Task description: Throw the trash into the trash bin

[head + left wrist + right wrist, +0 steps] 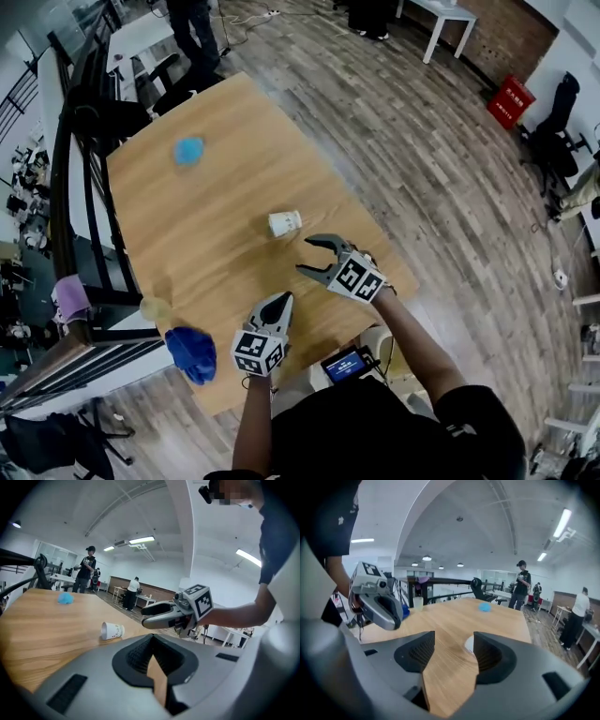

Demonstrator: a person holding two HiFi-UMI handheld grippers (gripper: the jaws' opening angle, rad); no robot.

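Note:
A white paper cup (284,223) lies on its side on the wooden table (216,262); it also shows in the left gripper view (112,631). A crumpled blue wad (188,150) rests farther back. My right gripper (305,255) hovers just short of the cup, open, with only bare wood between its fingers (453,651); a white sliver of the cup (468,644) peeks past its right finger. My left gripper (279,302) is near the table's front edge, shut and empty (152,644). No trash bin shows in any view.
A blue cloth (192,353) and a pale plastic cup (155,307) sit at the table's near left corner. A black railing (70,187) runs along the left side. People stand beyond the far end (86,573). The wooden floor lies to the right.

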